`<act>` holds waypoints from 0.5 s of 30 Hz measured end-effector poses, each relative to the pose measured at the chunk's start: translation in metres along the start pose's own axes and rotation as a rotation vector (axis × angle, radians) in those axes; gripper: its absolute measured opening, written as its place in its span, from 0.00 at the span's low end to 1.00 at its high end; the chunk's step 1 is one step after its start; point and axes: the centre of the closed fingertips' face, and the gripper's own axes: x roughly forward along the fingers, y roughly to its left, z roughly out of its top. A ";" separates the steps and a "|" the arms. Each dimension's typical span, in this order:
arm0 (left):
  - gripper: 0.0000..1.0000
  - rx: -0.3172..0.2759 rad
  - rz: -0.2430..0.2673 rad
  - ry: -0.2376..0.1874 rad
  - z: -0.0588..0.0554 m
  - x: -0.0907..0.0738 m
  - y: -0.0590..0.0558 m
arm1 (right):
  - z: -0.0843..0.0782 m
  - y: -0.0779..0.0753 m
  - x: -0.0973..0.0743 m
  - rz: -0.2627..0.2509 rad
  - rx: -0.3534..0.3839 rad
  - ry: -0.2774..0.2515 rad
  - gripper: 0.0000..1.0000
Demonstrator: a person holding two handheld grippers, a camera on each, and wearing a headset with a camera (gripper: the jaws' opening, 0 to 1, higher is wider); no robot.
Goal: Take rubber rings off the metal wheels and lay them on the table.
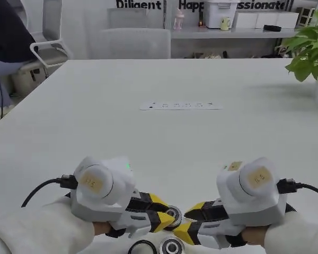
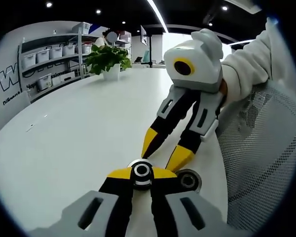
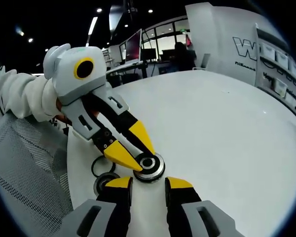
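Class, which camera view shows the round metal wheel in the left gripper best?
The right gripper view: the round metal wheel shows nearly whole. The left gripper view has the left gripper's yellow tips covering its sides; the head view shows a partly hidden edge.

A: How do the grippers sit?
B: The left gripper [image 1: 168, 214] points inward, jaws clamped on a metal wheel [image 2: 142, 171].
A: And the other?
B: The right gripper [image 1: 186, 221] faces it, nearly tip to tip, jaws apart. White-sleeved arms [image 1: 37, 230] hold both low and close.
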 end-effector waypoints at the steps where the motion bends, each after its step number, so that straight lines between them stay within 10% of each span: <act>1: 0.07 0.003 -0.002 -0.002 0.000 0.000 0.000 | 0.001 0.000 0.000 -0.003 0.001 -0.006 0.25; 15: 0.07 0.003 -0.005 -0.009 0.001 0.001 -0.002 | 0.001 0.000 0.002 0.001 -0.032 -0.009 0.20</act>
